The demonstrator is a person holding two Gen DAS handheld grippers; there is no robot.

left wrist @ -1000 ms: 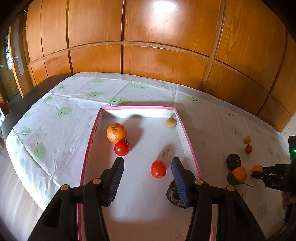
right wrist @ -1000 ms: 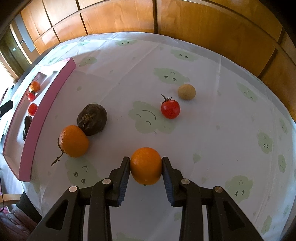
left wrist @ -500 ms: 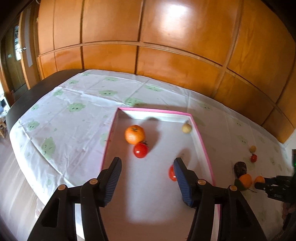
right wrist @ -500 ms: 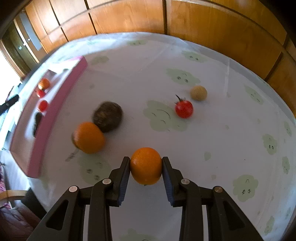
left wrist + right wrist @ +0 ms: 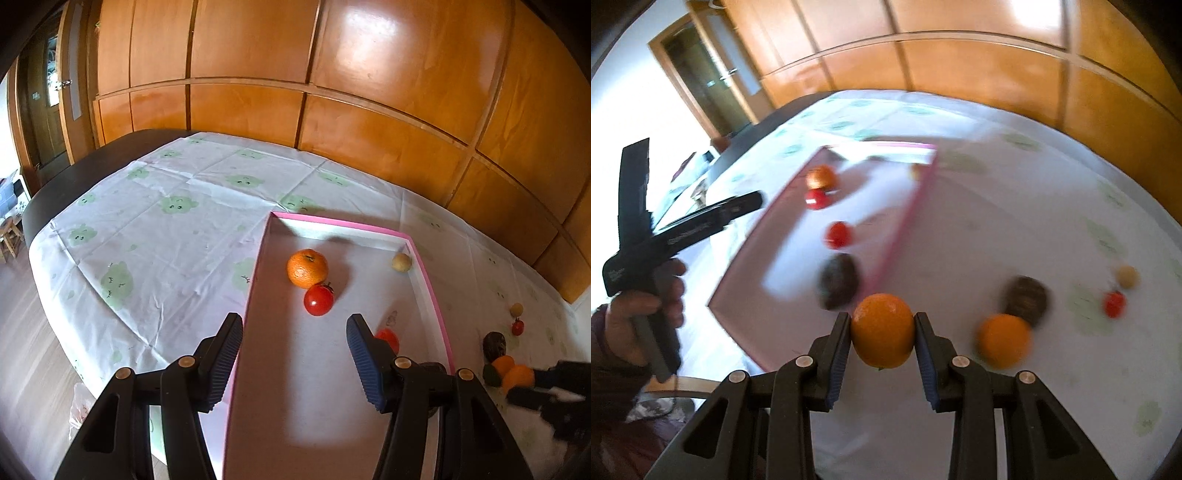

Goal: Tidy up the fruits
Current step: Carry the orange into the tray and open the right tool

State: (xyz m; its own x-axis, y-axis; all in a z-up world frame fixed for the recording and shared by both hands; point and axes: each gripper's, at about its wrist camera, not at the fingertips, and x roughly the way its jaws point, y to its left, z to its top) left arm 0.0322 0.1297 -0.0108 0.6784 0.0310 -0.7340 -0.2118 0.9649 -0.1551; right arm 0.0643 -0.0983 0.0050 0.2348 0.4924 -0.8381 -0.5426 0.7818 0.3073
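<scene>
The table (image 5: pixel 155 229) under its cloud-print cloth carried the pink-rimmed tray (image 5: pixel 430 291), and in it lay an orange (image 5: pixel 307 268), two tomatoes, a dark fruit and a small tan one. Over the tray's near end the left tool (image 5: pixel 293 345) hung with fingers apart, gripping nothing. The right tool (image 5: pixel 882 334) was clamped on a second orange (image 5: pixel 882 330) just outside the tray's corner.

In the tray (image 5: pixel 424 273) ahead of my left gripper (image 5: pixel 293 356), an orange (image 5: pixel 307 268) touches a tomato (image 5: pixel 318 300) just before it, another tomato (image 5: pixel 388 338) sits nearer right, a small round fruit (image 5: pixel 401 261) lies in the far right corner, and more fruit rests on the table (image 5: pixel 155 229) right of the tray.
</scene>
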